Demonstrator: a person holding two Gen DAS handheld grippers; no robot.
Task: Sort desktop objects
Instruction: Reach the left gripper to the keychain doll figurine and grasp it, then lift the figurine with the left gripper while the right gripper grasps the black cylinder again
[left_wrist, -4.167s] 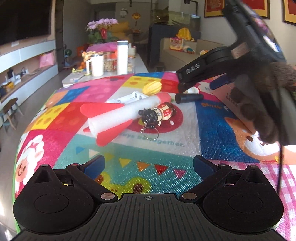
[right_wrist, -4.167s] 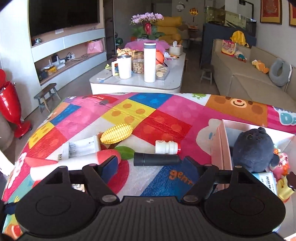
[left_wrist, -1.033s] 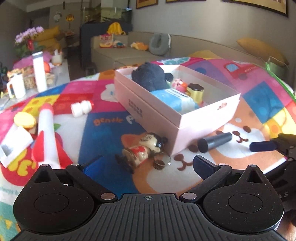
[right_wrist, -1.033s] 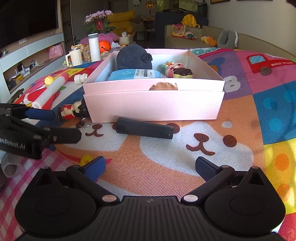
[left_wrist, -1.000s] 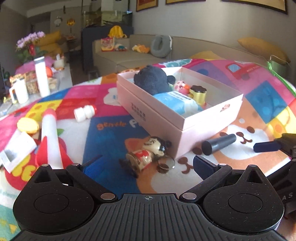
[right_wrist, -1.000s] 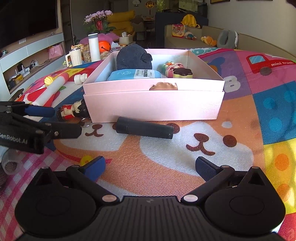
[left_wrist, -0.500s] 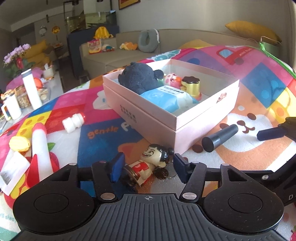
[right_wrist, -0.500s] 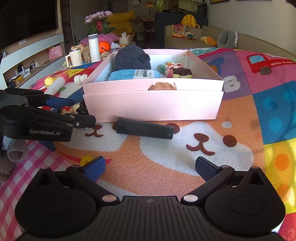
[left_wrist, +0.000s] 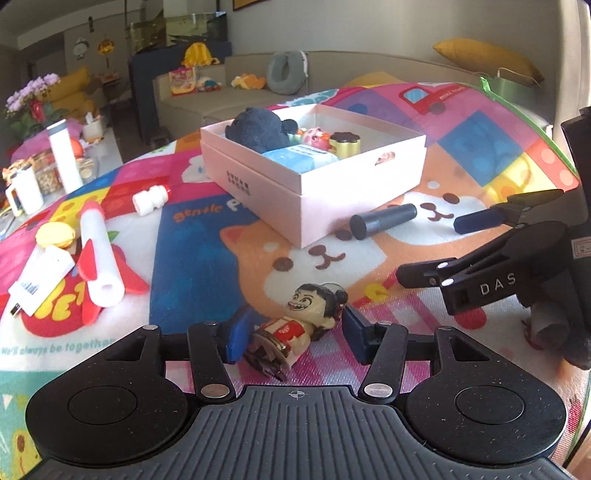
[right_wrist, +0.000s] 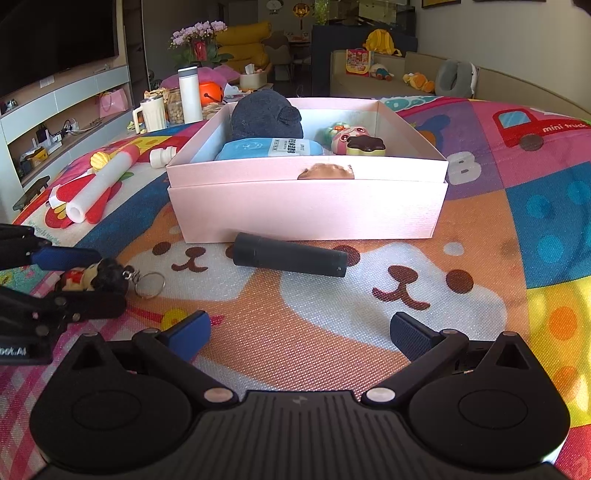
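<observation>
Small glossy hard-plastic doll keychain (left_wrist: 295, 332) looks light, stiff, slippery; left gripper (left_wrist: 291, 339) jaws opening astride its body, best gripped there

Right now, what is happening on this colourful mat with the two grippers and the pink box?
A person is sorting toys into the pink box, holding a gripper in each hand. The left gripper is around the small doll keychain on the mat; its jaws are opening and do not press on it. The right gripper is open and empty, pointing toward the black cylinder lying in front of the box. A dark plush and other toys are inside the box.
</observation>
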